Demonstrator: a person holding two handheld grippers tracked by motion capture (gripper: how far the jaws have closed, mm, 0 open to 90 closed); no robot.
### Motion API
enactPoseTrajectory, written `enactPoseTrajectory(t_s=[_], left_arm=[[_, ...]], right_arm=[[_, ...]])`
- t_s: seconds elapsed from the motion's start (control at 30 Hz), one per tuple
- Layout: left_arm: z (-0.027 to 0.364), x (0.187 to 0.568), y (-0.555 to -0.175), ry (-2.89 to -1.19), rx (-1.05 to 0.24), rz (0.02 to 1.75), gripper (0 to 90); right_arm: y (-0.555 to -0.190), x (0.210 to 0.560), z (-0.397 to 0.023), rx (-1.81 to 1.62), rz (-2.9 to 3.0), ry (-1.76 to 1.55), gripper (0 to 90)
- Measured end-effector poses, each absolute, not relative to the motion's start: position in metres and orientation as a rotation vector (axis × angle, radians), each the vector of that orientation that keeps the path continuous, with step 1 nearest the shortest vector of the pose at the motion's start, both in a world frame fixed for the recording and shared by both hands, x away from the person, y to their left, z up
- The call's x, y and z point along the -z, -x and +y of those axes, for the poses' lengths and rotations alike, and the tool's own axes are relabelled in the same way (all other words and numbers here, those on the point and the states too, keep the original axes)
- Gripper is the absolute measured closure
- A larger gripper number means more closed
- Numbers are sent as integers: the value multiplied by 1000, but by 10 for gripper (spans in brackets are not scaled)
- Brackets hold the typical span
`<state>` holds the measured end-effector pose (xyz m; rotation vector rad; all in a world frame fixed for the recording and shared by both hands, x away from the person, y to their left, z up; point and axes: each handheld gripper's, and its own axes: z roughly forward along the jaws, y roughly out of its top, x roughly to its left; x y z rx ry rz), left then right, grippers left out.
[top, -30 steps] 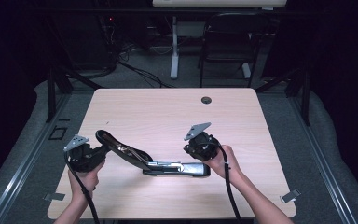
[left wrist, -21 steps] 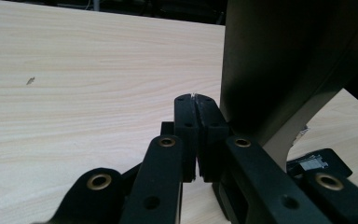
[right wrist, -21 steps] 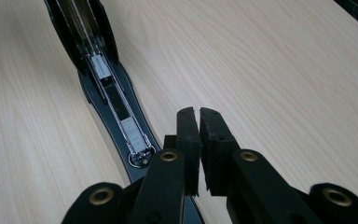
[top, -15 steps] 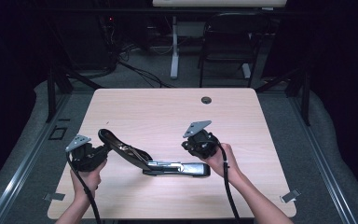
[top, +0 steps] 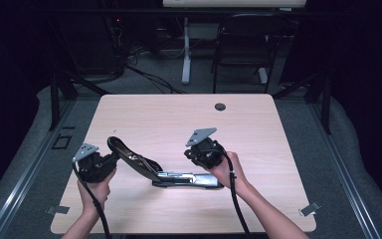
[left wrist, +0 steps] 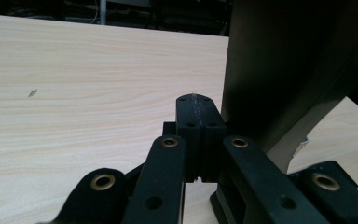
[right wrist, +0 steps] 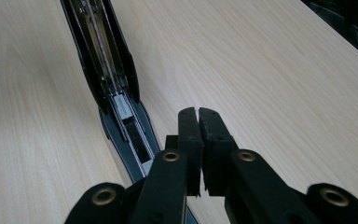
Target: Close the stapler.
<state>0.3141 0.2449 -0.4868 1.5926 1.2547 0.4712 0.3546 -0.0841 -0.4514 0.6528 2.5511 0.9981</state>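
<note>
Stapler (top: 164, 172), long-reach type, lying opened out on a pale wooden table (top: 278, 129), toward the person's side and between the two hands: its base lies flat in front of the right hand, its top arm swings up and away toward the left gripper (top: 113, 158), and the staple channel (right wrist: 121, 105) stands exposed in the right gripper view. Left gripper: jaws pressed together with nothing between them, tips against or just beside the raised arm's dark end; real contact cannot be told. Right gripper (top: 191, 155): jaws likewise pressed together and empty, poised above the base near the hinge, whether touching it cannot be told. Hazards, as judged from this arrangement: neither tool has a hold on the stapler, so any push from shut tips could slide the base across the smooth wood or twist it off line. The raised arm, propped rather than pinched, may drop shut if the left tips slip off its end. A stray nudge into the open channel could jam the pusher or spill staples. Trailing cables near the person's wrists may also snag the base.
</note>
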Motion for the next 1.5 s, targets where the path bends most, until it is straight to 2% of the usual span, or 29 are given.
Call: enactPoseTrajectory(t_s=[1.5], left_arm=[[212,481,-312,-1637,-470,1154,892]], right_arm=[[-351,436,-7,-1184,2542,-522,879]])
